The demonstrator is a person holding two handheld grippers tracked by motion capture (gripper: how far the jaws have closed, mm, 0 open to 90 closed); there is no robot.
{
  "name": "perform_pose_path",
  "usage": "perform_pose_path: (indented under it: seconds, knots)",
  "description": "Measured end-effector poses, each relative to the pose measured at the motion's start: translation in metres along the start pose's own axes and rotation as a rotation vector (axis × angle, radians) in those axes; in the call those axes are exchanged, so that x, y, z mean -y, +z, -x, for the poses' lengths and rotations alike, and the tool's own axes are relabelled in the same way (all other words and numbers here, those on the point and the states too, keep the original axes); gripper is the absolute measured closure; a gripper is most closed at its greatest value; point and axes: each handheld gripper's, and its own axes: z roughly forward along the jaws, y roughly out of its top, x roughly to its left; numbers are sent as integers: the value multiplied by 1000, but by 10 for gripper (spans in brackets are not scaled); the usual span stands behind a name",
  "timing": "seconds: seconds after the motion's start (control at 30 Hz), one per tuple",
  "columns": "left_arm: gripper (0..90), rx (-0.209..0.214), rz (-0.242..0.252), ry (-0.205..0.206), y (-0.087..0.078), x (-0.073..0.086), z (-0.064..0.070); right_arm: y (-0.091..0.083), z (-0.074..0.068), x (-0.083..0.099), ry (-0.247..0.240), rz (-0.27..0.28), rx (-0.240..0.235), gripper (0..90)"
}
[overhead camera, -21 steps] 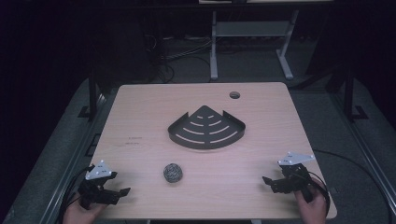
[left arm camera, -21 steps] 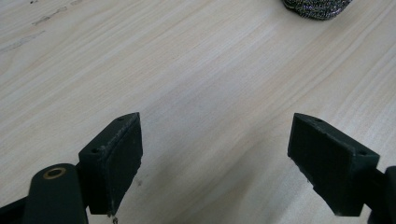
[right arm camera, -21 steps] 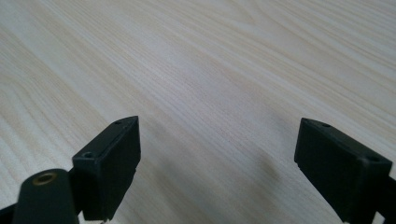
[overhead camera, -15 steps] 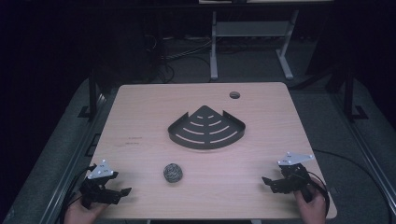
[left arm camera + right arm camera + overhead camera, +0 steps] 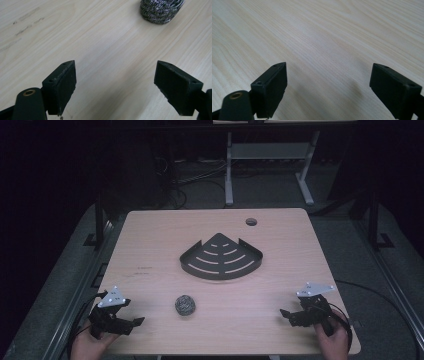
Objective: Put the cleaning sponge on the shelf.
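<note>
A steel-wool scouring ball (image 5: 185, 305) lies on the wooden table (image 5: 150, 245), near the front and left of centre. Behind it, at mid-table, sits a black fan-shaped corner rack (image 5: 221, 257) with curved slots. My left gripper (image 5: 134, 322) rests at the front left corner, open, jaws pointing toward the ball. In the left gripper view the ball (image 5: 161, 11) lies ahead and to the right, well beyond the wide-apart jaws (image 5: 115, 83). My right gripper (image 5: 285, 314) rests at the front right, open over bare wood (image 5: 328, 86), nothing between its jaws.
A round cable hole (image 5: 251, 222) sits near the table's far right edge. Faint pencil marks (image 5: 144, 270) show on the left side. Beyond the table stand a white metal frame (image 5: 265, 160) and floor cables in a dark room.
The left gripper has shifted slightly to the right along the front edge. The right gripper, ball and rack have stayed put.
</note>
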Motion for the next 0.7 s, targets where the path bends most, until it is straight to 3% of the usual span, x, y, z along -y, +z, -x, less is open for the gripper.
perform_pose_path:
  seconds: [0.7]
  knots:
    - [172, 67, -36, 80, 18, -42, 15, 1, -3, -3, -11, 2, -5, 140]
